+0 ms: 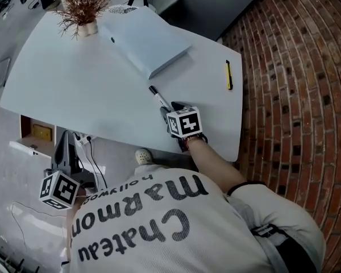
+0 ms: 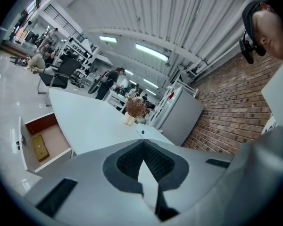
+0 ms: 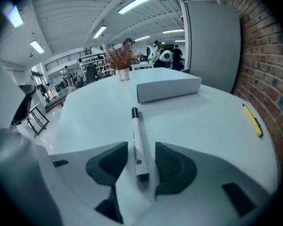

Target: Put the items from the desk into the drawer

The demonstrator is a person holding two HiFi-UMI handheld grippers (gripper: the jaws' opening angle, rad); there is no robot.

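A white marker with a black cap (image 3: 138, 140) lies on the white desk (image 1: 74, 90). It sits between the jaws of my right gripper (image 3: 141, 166), which stand open on either side of its rear end without pressing it. In the head view the marker (image 1: 158, 99) points away from the right gripper (image 1: 169, 112) near the desk's front edge. A yellow pen (image 1: 229, 75) lies at the desk's right side, near the brick wall. My left gripper (image 2: 142, 147) is shut and empty, held below desk level (image 1: 65, 149) near the open drawer (image 1: 28, 131).
A flat pale box (image 1: 148, 41) lies at the back of the desk, and a dried plant in a small pot (image 1: 82, 10) stands at the far left. A yellow item (image 2: 39, 147) lies in the drawer (image 2: 56, 142). Cables hang under the desk.
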